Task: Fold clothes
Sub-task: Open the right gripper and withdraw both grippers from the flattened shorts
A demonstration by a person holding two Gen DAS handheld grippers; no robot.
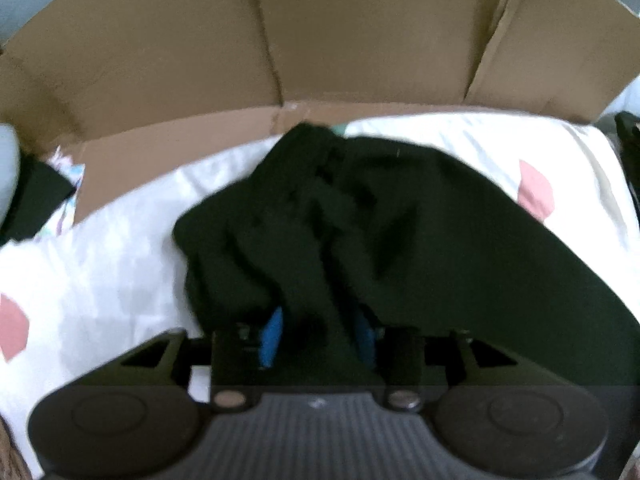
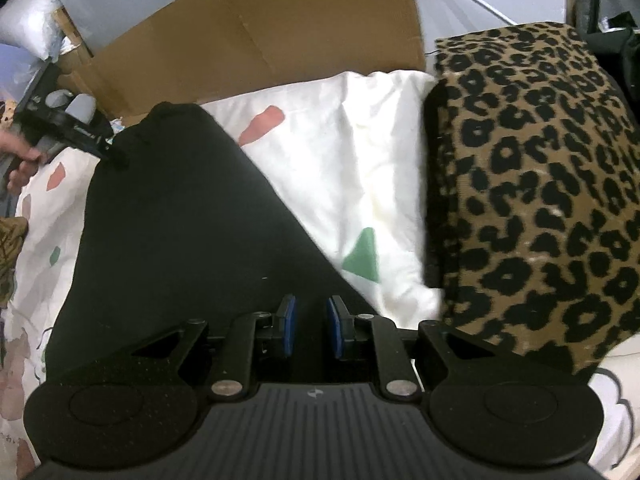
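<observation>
- Sheet [image 2: 352, 168]: one, white with pink and green shapes. It lies under both tongs and carries all cloth in view.
- Cardboard [image 1: 360, 40]: one flattened box with creased flaps, standing beyond the sheet, ahead of both tongs.
- Leopard cloth [image 2: 536, 184]: one folded piece, to the right of the right tongs, resting on the sheet, apart from the black garment.
- Black garment [image 2: 172, 224]: one, spread on the sheet. In the right wrist view its long axis runs from the right tongs, near, up and to the left toward the left tongs, far. The far end is bunched in folds; the near end lies flat. Its right edge runs diagonally across the sheet.
- Left tongs [image 1: 320, 332]: jaws apart. A ridge of the black garment rises between the blue pads [image 1: 273, 334]; blur hides whether the pads press it. In the right wrist view a hand [image 2: 18, 160] holds these tongs at the garment's far left corner.
- Right tongs [image 2: 312, 326]: jaws stand close but not meeting, directly over the garment's near edge. Whether cloth is pinched between the blue pads [image 2: 289, 324] cannot be told.
</observation>
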